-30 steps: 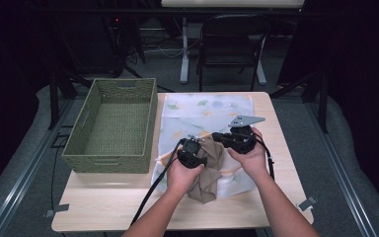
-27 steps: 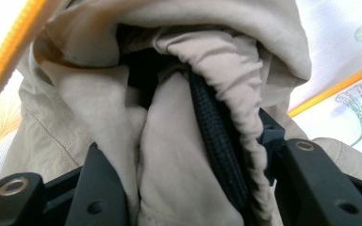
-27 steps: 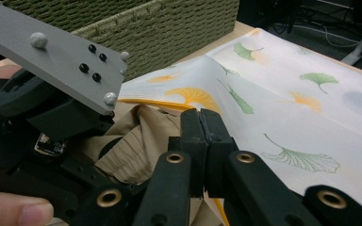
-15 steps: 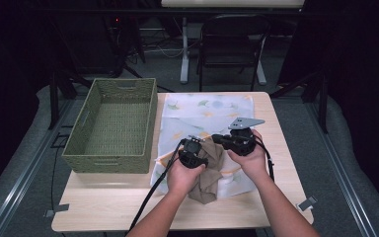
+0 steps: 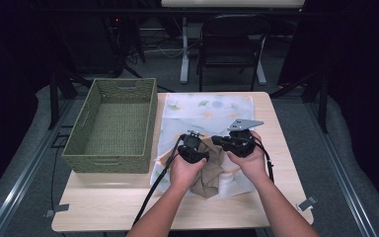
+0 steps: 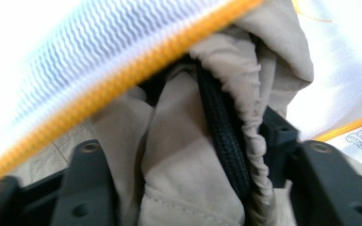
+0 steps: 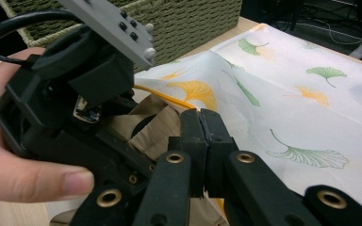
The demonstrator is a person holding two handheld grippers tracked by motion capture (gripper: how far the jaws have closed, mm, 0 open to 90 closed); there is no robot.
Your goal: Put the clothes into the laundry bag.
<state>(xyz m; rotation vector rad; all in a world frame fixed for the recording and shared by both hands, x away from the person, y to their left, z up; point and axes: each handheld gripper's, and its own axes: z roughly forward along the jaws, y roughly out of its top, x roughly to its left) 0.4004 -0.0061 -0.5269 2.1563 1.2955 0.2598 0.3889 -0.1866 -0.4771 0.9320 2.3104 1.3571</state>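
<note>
On the wooden worktop (image 5: 103, 207), left claw (image 5: 203, 157) has just been opening around the tan cloth bag (image 5: 209, 173); right claw (image 7: 202, 123) pinches it. It might slip free.

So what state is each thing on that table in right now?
Left gripper: jaws apart and just been opening, tan cloth between them.
Right gripper: shut, jaws pressed together.
Tan cloth: crumpled, lying on the printed cloth.
Printed cloth: spread flat, near edge lifted.
Basket: upright, empty.
</note>
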